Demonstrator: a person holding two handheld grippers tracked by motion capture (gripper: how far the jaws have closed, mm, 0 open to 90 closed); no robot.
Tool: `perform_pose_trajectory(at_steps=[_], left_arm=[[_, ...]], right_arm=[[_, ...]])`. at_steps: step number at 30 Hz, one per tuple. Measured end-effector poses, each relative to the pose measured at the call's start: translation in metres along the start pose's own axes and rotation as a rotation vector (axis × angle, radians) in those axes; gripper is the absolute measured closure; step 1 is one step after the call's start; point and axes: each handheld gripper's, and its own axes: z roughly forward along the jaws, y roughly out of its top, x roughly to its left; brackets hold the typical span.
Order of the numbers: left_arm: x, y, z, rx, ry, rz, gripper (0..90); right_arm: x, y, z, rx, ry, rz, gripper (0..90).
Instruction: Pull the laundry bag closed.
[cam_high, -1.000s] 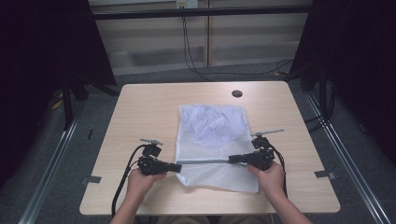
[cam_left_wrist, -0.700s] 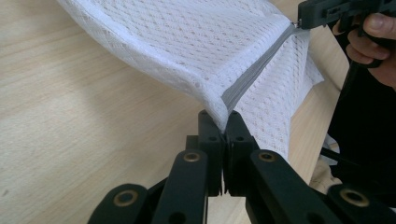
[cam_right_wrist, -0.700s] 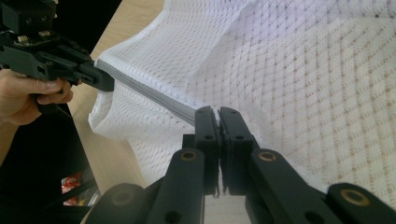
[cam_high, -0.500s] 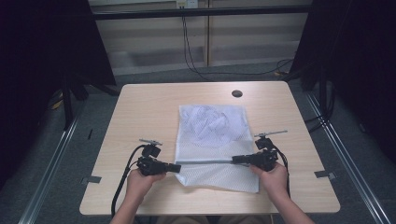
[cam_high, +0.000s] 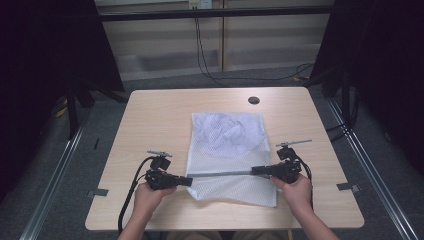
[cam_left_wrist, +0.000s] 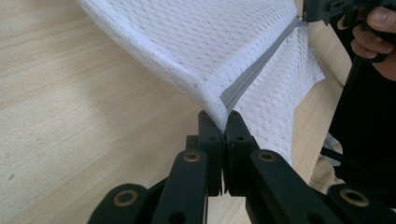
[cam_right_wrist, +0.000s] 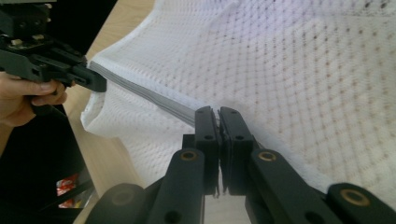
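Mesh laundry bag (cam_high: 227, 150), white, is lying on the wooden table (cam_high: 150, 120), centred slightly toward 3 o'clock of the tabletop's middle. Crumpled white fabric (cam_high: 227, 132) is showing through the mesh in the half toward 12 o'clock. A grey zipper band (cam_high: 220, 174) is running across the bag near its 6 o'clock end, stretched in a straight line between the two grippers.

At the bag's 9 o'clock edge, the left gripper (cam_high: 189, 180) is pinching the zipper end. In the left gripper view, its jaws are standing closed, clamping the bag's corner (cam_left_wrist: 224, 112), where mesh and grey band meet.

At the bag's 3 o'clock edge, the right gripper (cam_high: 254, 170) is gripping the opposite end of the zipper band. In the right gripper view, its jaws are pressing together on the band (cam_right_wrist: 154, 98), with mesh spreading away toward 1 o'clock.

A round dark grommet (cam_high: 254, 100) is sitting in the table at 12 o'clock from the bag, well apart from it.
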Motion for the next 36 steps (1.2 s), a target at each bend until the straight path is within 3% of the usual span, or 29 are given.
perform_pose_trajectory(at_steps=[5, 8, 12, 24, 36], left_arm=[[0.000, -0.001, -0.002, -0.001, -0.012, 0.002, 88.4], [0.000, 0.000, -0.001, -0.001, 0.006, -0.005, 88.3], [0.001, 0.000, -0.002, -0.005, -0.002, -0.017, 88.4], [0.001, -0.001, -0.005, -0.011, 0.008, -0.007, 88.4], [0.002, -0.001, -0.007, -0.022, 0.006, -0.015, 88.4]], right_arm=[[0.000, 0.000, -0.002, 0.004, -0.004, 0.000, 87.1], [0.000, -0.001, -0.004, 0.001, -0.007, -0.002, 87.1], [-0.007, -0.001, -0.011, -0.017, -0.010, 0.011, 87.0], [-0.010, -0.004, -0.018, -0.028, -0.007, 0.011, 87.0], [-0.017, -0.007, -0.031, -0.043, -0.038, 0.023, 87.0]])
